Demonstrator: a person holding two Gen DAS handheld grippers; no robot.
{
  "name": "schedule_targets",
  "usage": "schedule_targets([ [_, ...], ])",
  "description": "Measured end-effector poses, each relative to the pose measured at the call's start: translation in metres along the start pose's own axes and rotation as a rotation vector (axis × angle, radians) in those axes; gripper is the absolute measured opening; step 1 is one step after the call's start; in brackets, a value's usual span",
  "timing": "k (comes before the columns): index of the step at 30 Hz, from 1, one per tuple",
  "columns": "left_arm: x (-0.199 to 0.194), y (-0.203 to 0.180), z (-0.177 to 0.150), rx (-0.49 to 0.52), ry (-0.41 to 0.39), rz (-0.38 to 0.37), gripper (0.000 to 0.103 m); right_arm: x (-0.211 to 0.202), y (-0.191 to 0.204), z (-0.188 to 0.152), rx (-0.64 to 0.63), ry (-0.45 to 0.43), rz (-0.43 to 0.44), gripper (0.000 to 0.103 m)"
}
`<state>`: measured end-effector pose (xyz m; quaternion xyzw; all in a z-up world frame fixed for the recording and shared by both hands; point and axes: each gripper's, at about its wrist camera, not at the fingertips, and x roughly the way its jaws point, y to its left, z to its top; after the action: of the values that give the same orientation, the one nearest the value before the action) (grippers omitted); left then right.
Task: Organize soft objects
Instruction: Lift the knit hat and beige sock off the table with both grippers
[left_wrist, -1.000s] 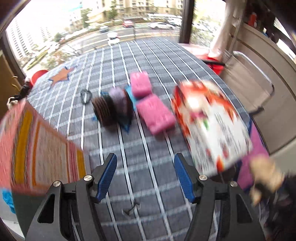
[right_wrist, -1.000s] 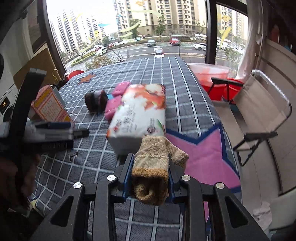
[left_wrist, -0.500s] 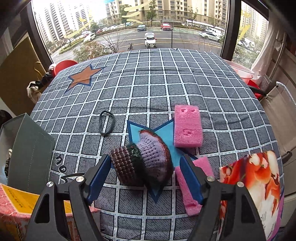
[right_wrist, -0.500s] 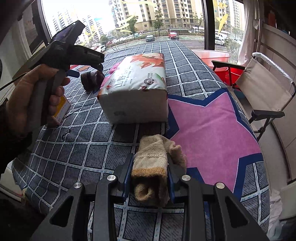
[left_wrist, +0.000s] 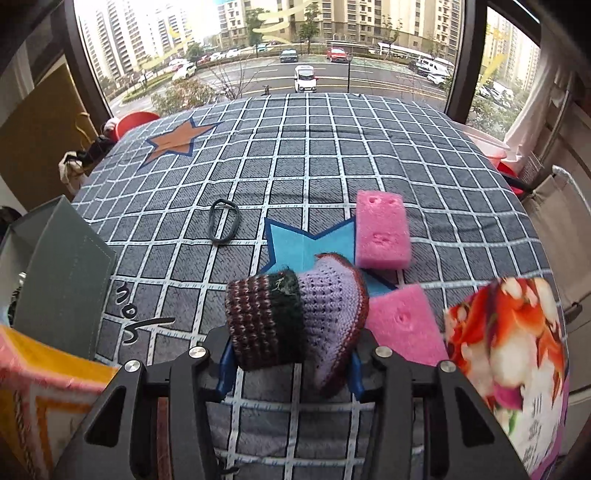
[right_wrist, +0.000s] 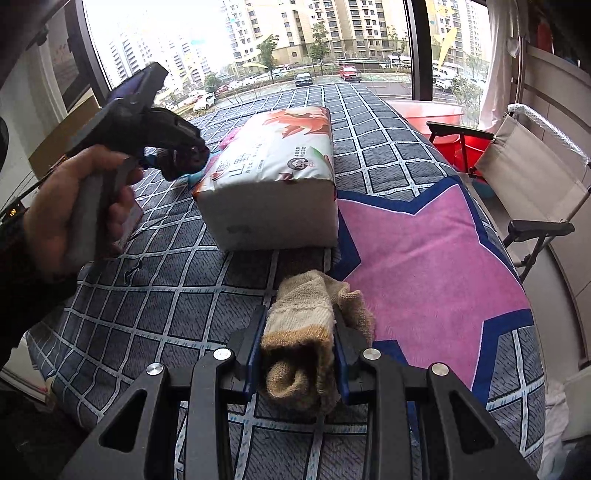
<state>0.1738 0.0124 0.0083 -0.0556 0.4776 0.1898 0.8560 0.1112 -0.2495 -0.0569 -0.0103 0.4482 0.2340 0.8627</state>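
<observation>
Both claws are being shown low over a bed-like surface that is being covered by a grey checked cover (left_wrist: 332, 155) printed with coloured stars. Left claw (left_wrist: 290, 363) is being closed around a knitted hat (left_wrist: 295, 317), a rolled piece in brown, dark green and lilac, which is lying between the blue pads (left_wrist: 226, 365); the pads are being pressed against both of its sides. Right claw (right_wrist: 298, 354) is being kept clamped on a tan folded sock (right_wrist: 306, 332), which is being squeezed between its pads just above the cover, beside a large pink star (right_wrist: 424, 258).

From largest to smallest: a big pack of tissues (right_wrist: 273, 173), wrapped in white plastic with orange leaf print, is being seen lying on the cover ahead of the right claw, its near end just touching the pink star's edge. A pink and yellow printed box (left_wrist: 40, 398) and a grey open box (left_wrist: 62, 273) are being glimpsed at the left edge of the left view. Two pink sponges are being shown to the right of the hat: a farther sponge (left_wrist: 382, 230) partly on a blue star (left_wrist: 306, 243), and a nearer sponge (left_wrist: 404, 325) touching the hat's rim. A dark hair tie (left_wrist: 222, 225) is being seen lying alone, well apart to the left of the blue star. In the right view, a hand (right_wrist: 74, 206) is being seen gripping the left claw's handle.
</observation>
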Motion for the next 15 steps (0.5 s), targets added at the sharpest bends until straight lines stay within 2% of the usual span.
schedule_targets([
  [4,-0.04,0.0,-0.027,0.071,-0.031,-0.043,0.05,0.002,0.01,0.0,-0.033,0.013,-0.048,0.034],
  [8,-0.071,-0.009,-0.074,0.238,-0.026,-0.099,0.05,0.003,0.017,-0.002,-0.046,0.023,-0.073,0.043],
  [10,-0.073,-0.01,-0.102,0.315,0.01,-0.132,0.05,0.004,0.022,-0.003,-0.058,0.022,-0.096,0.043],
  [13,-0.061,-0.004,-0.13,0.343,0.102,-0.205,0.05,0.005,0.025,-0.002,-0.057,0.023,-0.121,0.043],
  [15,-0.062,-0.002,-0.138,0.36,0.068,-0.216,0.052,0.005,0.025,-0.002,-0.045,0.025,-0.124,0.043],
])
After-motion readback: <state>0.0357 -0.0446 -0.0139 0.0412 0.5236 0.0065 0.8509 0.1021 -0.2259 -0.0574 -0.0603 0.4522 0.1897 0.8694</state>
